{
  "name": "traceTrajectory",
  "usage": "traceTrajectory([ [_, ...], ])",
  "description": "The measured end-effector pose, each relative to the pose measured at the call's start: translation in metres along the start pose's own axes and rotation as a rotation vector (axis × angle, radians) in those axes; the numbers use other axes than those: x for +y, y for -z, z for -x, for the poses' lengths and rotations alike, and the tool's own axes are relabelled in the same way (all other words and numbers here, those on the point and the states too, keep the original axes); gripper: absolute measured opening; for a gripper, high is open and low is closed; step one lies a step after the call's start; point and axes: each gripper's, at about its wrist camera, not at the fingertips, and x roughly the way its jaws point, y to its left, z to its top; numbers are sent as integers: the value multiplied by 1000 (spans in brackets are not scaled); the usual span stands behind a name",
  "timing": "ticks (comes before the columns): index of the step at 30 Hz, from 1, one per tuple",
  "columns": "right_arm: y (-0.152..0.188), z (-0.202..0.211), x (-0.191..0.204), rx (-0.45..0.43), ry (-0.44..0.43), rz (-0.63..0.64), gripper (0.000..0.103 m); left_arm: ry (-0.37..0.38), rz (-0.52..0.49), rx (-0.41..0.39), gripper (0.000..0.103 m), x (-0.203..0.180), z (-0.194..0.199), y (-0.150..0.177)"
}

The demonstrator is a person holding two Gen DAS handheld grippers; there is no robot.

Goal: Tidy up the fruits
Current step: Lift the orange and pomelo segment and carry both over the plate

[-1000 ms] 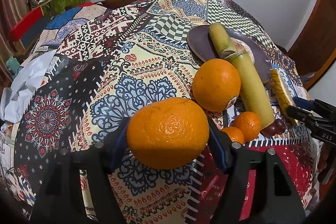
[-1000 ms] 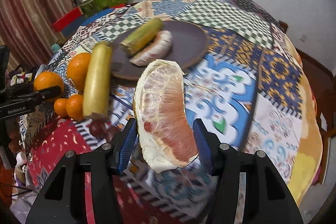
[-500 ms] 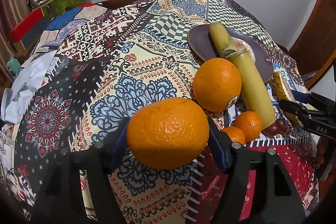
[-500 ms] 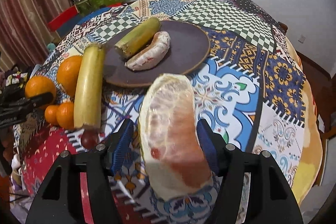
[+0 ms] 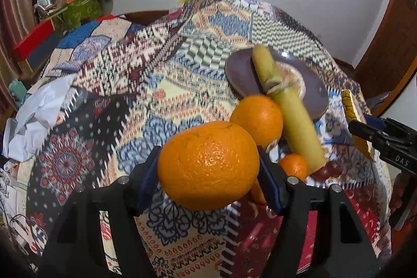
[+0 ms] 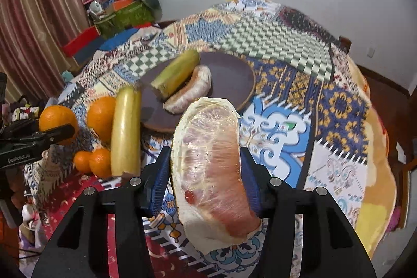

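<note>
Since half a second ago the pomelo wedge (image 6: 212, 168) sits more upright in the right tool (image 6: 206, 173), whose jaws have just been closing; both blue pads now press its flanks. Left tool (image 5: 208, 168) unchanged: clamped on the large orange (image 5: 207, 164), held above the patchwork tabletop (image 5: 135, 95).

Left to right, right wrist view:
- Held orange, at far left in the left tool.
- One loose orange (image 6: 101, 119) on the cloth, with two small mandarins (image 6: 95, 162) in front of it, touching each other.
- One long pale sugarcane piece (image 6: 125, 132), far end resting on the rim of the brown plate (image 6: 234, 74).
- On the plate: one shorter sugarcane piece (image 6: 177, 76) and one peeled pomelo segment (image 6: 191, 89), side by side.
- Held wedge, near the plate's front rim.

Left wrist view also shows two dark red fruits (image 5: 327, 170), possibly grapes, at the cane's near end.

Handling, judged: orange is firm and round, likely to roll if set down; grip across the widest part suits it. Wedge looks film-wrapped, soft, slippery; hold the thick rind sides lightly, since hard squeezing would bruise the flesh. Cane is stiff; take it mid-length.
</note>
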Motion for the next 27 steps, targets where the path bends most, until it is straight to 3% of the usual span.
traceTrajectory([
  [14, -37, 29, -2, -150, -11, -25, 48, 13, -50, -121, 68, -21, 12, -60],
  [27, -77, 13, -9, -218, -11, -23, 48, 21, -78, -118, 68, -29, -24, -102],
])
